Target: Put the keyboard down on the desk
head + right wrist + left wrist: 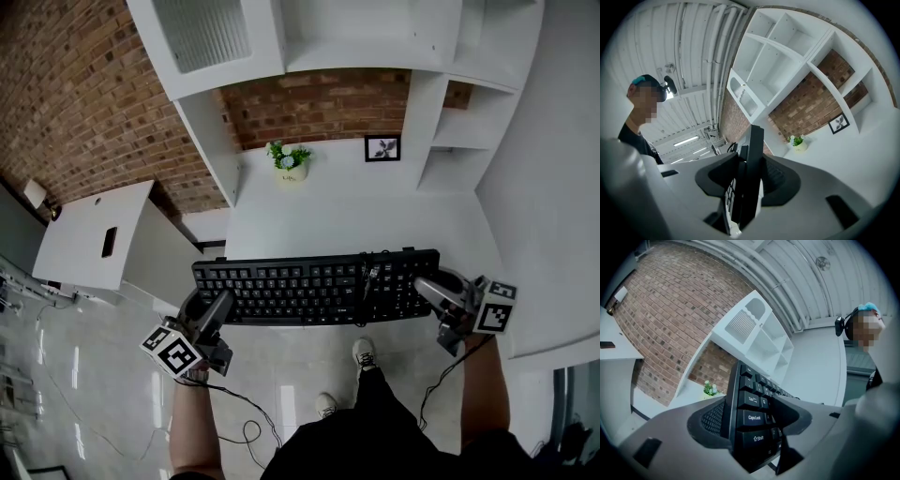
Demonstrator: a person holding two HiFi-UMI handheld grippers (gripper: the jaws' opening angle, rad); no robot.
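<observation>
A black keyboard (314, 289) hangs level at the near edge of the white desk (375, 211), held by both ends. My left gripper (212, 314) is shut on its left end; in the left gripper view the Tab, Caps Lock and Shift keys (752, 418) sit clamped between the jaws. My right gripper (439, 291) is shut on the right end, and the right gripper view shows the keyboard (749, 180) edge-on between the pads. The keyboard's cable (367, 281) lies looped over the keys.
A small potted plant (290, 160) and a framed picture (382, 148) stand at the back of the desk, under white shelves (375, 37). A second white table (94, 234) with a dark phone is at the left. Cables trail on the floor by the person's feet (364, 352).
</observation>
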